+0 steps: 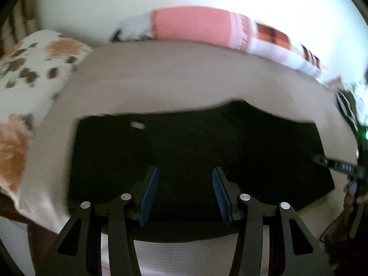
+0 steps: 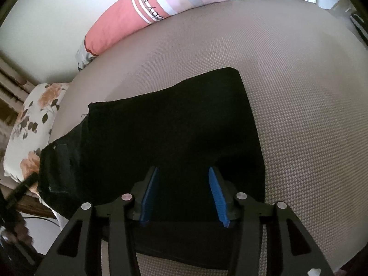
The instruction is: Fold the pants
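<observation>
The black pants (image 1: 195, 151) lie folded flat on the beige bed, a small label near their far left corner. In the right wrist view the pants (image 2: 174, 133) spread from the bed's left edge to the middle, with a second layer showing at the left end. My left gripper (image 1: 185, 172) is open and empty, its blue pads (image 1: 150, 195) just above the near part of the pants. My right gripper (image 2: 182, 172) is open and empty over the near edge of the pants. The right gripper also shows at the far right of the left wrist view (image 1: 340, 165).
A floral pillow (image 1: 30, 69) lies at the left end of the bed (image 2: 299, 92), also showing in the right wrist view (image 2: 34, 126). A long pink and checked bolster (image 2: 184, 7) lies along the white wall at the back. The bed's near edge drops off at the lower left.
</observation>
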Demonstrator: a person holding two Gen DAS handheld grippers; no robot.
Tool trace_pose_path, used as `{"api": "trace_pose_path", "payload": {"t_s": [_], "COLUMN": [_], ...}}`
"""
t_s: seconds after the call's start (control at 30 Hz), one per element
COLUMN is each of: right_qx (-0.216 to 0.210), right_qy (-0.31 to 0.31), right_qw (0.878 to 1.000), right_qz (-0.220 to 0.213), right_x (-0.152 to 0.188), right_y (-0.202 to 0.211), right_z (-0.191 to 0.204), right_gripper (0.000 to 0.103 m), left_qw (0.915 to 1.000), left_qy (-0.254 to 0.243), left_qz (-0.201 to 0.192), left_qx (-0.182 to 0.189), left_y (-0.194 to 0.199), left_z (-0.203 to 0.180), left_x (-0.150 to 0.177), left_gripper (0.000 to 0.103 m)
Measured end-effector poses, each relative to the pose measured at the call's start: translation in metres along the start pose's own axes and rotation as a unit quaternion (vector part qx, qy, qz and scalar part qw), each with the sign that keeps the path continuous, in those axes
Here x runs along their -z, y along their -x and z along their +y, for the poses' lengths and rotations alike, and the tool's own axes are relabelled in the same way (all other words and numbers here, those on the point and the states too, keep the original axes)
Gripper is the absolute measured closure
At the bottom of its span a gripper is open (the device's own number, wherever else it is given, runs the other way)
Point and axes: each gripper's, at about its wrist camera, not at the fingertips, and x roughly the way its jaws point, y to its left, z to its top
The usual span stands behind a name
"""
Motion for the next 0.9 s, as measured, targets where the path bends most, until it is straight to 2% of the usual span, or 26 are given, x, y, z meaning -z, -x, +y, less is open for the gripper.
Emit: {"api": "trace_pose_path", "payload": {"t_s": [0.1, 0.23, 0.33, 0.4, 0.5, 0.6, 0.73, 0.9], "right_qx": [0.009, 0.029, 0.032, 0.025, 0.027, 0.028, 0.044, 0.055], "right_qy": [0.008, 0.026, 0.032, 0.035, 0.037, 0.037, 0.043, 0.051], "right_qw": [1.000, 0.999, 0.999, 0.999, 0.999, 0.999, 0.998, 0.997], "right_qz": [0.001, 0.009, 0.016, 0.018, 0.018, 0.009, 0.003, 0.008], "right_x": [0.000, -0.001, -0.001, -0.002, -0.006, -0.012, -0.022, -0.030], "right_y": [-0.001, -0.003, -0.004, -0.003, 0.001, 0.009, 0.015, 0.010], "right_z": [0.004, 0.014, 0.021, 0.025, 0.031, 0.039, 0.054, 0.080], "right_gripper": [0.056, 0.054, 0.054, 0.054, 0.054, 0.054, 0.054, 0.054], "left_qw": [0.9995, 0.9979, 0.9972, 0.9976, 0.9964, 0.9933, 0.9836, 0.9707], "left_qy": [0.021, 0.045, 0.044, 0.051, 0.079, 0.105, 0.137, 0.140], "left_qz": [-0.009, 0.004, 0.008, 0.018, 0.030, 0.027, 0.038, 0.071], "left_qx": [-0.022, -0.047, -0.059, -0.043, 0.005, 0.040, 0.111, 0.182], "left_y": [0.014, 0.014, 0.008, 0.002, -0.007, -0.010, -0.022, -0.047], "left_z": [0.039, 0.091, 0.115, 0.131, 0.155, 0.173, 0.193, 0.200], "left_x": [-0.007, -0.011, -0.009, -0.006, 0.003, 0.007, 0.010, 0.003], "left_gripper": [0.046, 0.046, 0.046, 0.046, 0.046, 0.046, 0.046, 0.046]}}
